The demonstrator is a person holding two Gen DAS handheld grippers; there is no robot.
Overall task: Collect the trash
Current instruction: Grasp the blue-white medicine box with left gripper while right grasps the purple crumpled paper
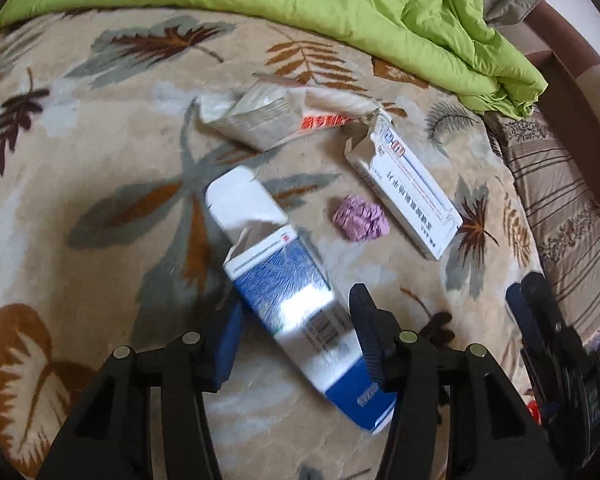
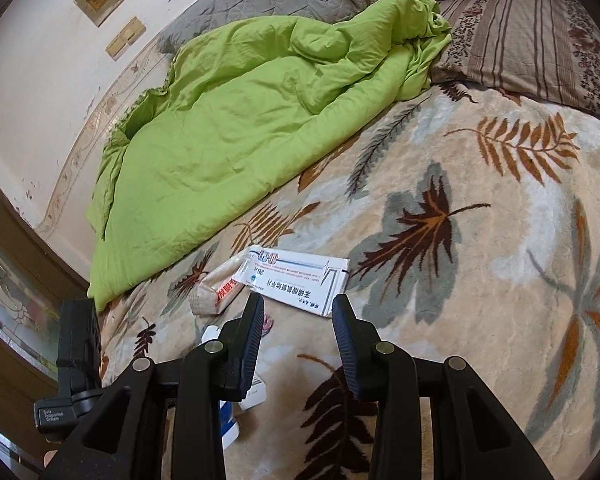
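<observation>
Trash lies scattered on the bed: a blue-and-white cardboard carton with its top flap torn open [image 1: 296, 304] sits nearest, flat on the beige fleece blanket with its leaf pattern [image 1: 100, 152]. The left claw [image 1: 296, 328] straddles that carton, one finger on either side and wide apart, not yet pressing on it, so the step in hand looks like the start of the first pickup. To finish it, I'd judge the fingers need to close across the carton's narrow width, gently, since the thin card will likely crush and the soft blanket gives under any push.

Just beyond lies a crumpled purple paper wad [image 1: 361, 219], then a long white medicine box with blue print [image 1: 406, 196] and a torn whitish wrapper with red lettering [image 1: 276, 118], the last two nearly touching.

The right claw [image 2: 298, 320] hovers open and empty, pointed at the white box. A rumpled lime-green quilt [image 2: 240, 120] lies heaped behind everything. No bin shows in either view.
</observation>
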